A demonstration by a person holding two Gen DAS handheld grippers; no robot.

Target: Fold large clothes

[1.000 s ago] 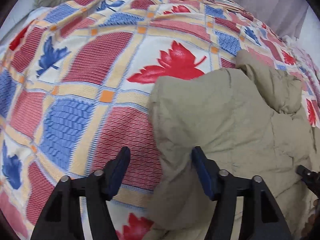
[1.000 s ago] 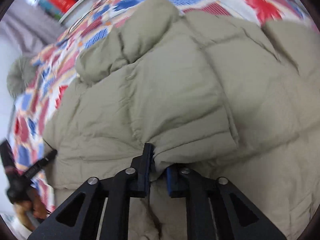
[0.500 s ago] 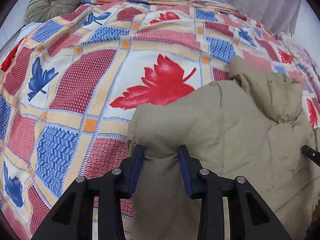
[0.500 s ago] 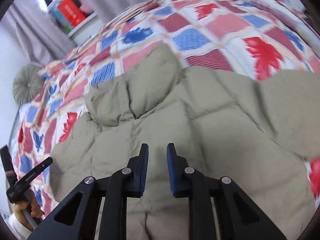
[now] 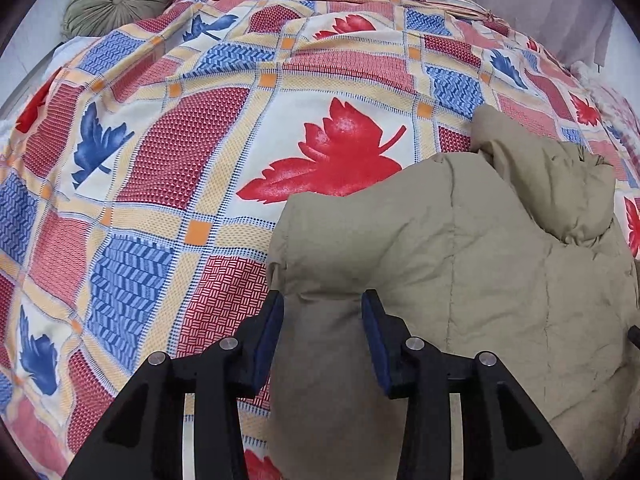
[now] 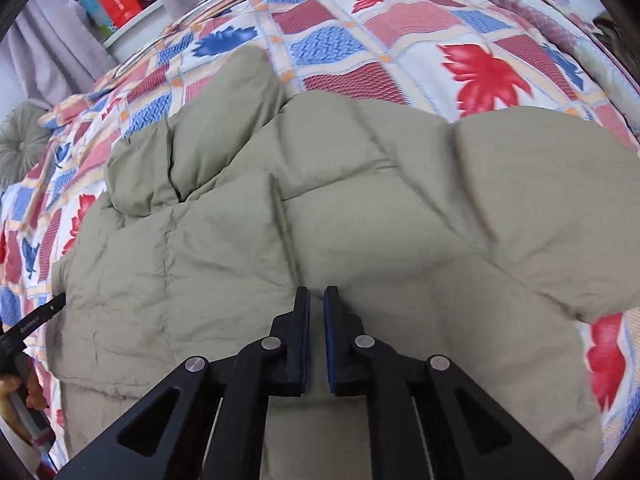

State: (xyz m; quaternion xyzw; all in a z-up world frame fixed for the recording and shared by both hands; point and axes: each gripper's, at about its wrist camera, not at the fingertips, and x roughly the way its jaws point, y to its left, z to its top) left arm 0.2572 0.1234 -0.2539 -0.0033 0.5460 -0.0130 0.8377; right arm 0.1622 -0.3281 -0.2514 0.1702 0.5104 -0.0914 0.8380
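Khaki puffy jacket (image 5: 460, 264): left tool (image 5: 322, 308) clamps its sleeve, right tool (image 6: 316, 300) closed, empty.

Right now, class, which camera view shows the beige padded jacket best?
The right wrist view: the jacket spreads across most of the frame, quilted panels visible. The left wrist view shows only one bunched part, gripped by the left tool, with the patterned bedspread filling the rest.

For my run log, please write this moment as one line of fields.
stage: folding | left gripper: shut on puffer jacket sleeve | right gripper: shut, empty, above jacket | surface: patterned bedspread
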